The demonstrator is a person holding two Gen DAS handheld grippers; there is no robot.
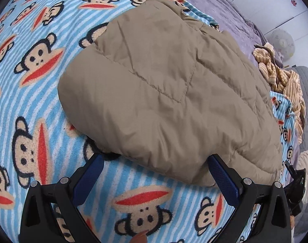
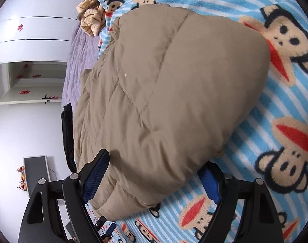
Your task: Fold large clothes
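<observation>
A tan quilted puffer jacket lies folded into a thick bundle on a blue striped monkey-print blanket. It also shows in the right wrist view. My left gripper is open, its blue-padded fingers spread at the bundle's near edge, holding nothing. My right gripper is open too, and its fingers straddle the jacket's near corner without clamping it. The other gripper's tip peeks in at the right of the left wrist view.
A crumpled tan striped garment lies past the jacket, also seen in the right wrist view. A purple bedspread lies under the blanket. A dark garment hangs at the bed's edge. White cabinets stand beyond.
</observation>
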